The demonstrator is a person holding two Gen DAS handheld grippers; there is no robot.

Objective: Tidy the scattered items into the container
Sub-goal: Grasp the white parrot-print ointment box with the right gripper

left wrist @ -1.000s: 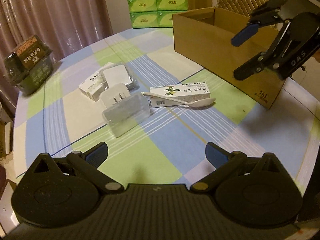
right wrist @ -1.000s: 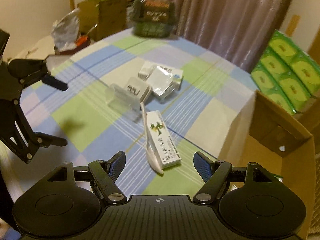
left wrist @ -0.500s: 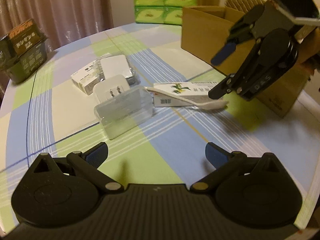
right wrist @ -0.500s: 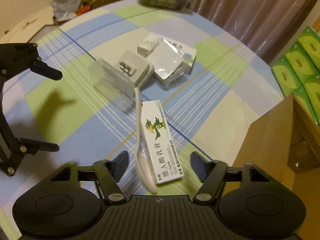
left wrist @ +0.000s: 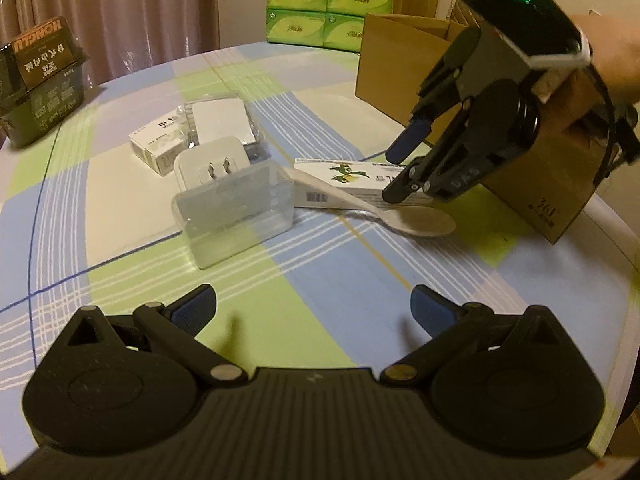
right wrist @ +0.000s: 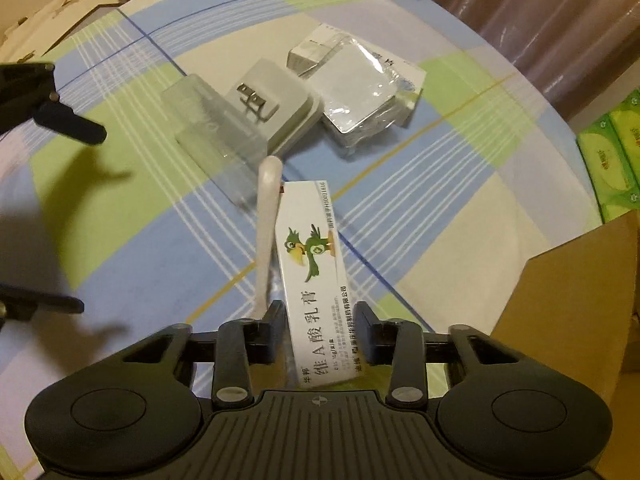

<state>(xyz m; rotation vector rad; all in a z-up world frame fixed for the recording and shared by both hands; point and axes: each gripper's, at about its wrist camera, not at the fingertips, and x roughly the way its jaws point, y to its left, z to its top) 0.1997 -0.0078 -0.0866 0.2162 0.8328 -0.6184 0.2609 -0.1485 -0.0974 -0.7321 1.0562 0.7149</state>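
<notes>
Right gripper [right wrist: 320, 330]: my jaws have just been closing and now clamp the near end of the ointment box [right wrist: 314, 276], pads pressing on its two long sides.
Ointment box: lies flat on the checked tablecloth [right wrist: 400, 208], a white spoon [right wrist: 267, 216] touching along its left edge.
Left gripper [left wrist: 312, 304]: my jaws stand wide apart, nothing between them, above the cloth.
Cardboard box [left wrist: 560, 184]: open-topped, just beside the ointment box.
Clear plastic case [left wrist: 236, 212]: beside a plug adapter [left wrist: 212, 164].

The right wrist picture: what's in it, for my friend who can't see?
The right hand-held gripper is shut on a white box with a green bird, a white spoon beside it. Behind lie a plug and a clear case on a checked table.
</notes>
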